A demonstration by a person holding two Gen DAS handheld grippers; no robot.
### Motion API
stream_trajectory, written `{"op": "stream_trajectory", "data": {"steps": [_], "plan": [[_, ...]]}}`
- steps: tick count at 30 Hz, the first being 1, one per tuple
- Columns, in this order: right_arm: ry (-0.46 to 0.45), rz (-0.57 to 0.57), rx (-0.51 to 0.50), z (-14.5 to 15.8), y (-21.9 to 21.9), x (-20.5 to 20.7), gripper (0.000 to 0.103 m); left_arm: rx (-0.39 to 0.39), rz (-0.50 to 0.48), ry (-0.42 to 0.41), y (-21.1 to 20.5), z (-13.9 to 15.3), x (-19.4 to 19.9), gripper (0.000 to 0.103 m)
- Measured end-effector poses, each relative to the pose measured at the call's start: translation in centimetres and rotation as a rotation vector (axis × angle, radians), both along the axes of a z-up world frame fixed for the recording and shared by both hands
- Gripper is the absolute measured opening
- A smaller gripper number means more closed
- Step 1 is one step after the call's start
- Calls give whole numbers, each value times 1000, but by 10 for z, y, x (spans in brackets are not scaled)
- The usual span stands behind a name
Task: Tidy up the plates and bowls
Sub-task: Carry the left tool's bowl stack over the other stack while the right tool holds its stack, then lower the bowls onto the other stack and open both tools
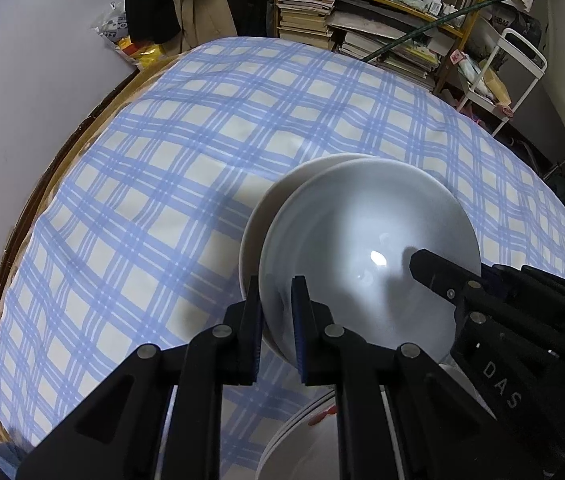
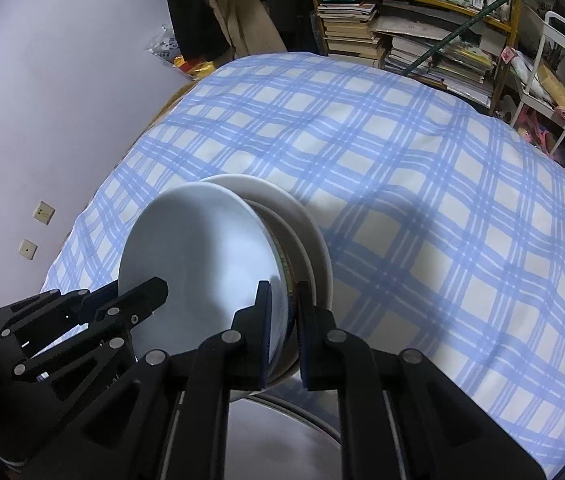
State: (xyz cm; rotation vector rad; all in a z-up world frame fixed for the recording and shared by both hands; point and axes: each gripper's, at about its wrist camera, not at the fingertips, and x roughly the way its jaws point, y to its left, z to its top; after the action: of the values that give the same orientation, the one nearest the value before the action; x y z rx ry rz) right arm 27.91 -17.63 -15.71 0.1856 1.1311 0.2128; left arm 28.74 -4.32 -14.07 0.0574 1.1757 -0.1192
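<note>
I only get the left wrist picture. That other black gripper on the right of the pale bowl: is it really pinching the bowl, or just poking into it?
Observer: Pinching. In the right wrist view the right gripper has one jaw inside the bowl and one outside, shut on its rim.
Operator: Is the bowl plain on the outside too?
Observer: No. A dark patterned band runs below the rim on its outer wall.
Operator: And what lies under that side?
Observer: A shiny round metal surface, below the jaws.
</note>
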Motion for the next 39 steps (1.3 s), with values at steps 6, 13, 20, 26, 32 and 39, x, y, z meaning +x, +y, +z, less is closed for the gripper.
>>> {"op": "stream_trajectory", "data": {"steps": [6, 13, 20, 26, 32, 39], "plan": [[7, -8, -25, 1, 3, 0, 13, -7, 2, 2, 1, -1, -1, 12], [22, -6, -51, -1, 8, 0, 13, 29, -15, -49, 0, 8, -9, 13], [26, -39, 5, -3, 3, -1, 14, 10, 1, -44, 9, 13, -11, 15], [77, 5, 79, 0, 1, 2, 31, -32, 11, -42, 21, 20, -11, 19], [51, 48, 97, 13, 4, -4, 63, -1, 46, -57, 29, 24, -14, 19], [17, 11, 119, 27, -17, -8, 70, 6, 97, -40, 46, 21, -11, 24]]}}
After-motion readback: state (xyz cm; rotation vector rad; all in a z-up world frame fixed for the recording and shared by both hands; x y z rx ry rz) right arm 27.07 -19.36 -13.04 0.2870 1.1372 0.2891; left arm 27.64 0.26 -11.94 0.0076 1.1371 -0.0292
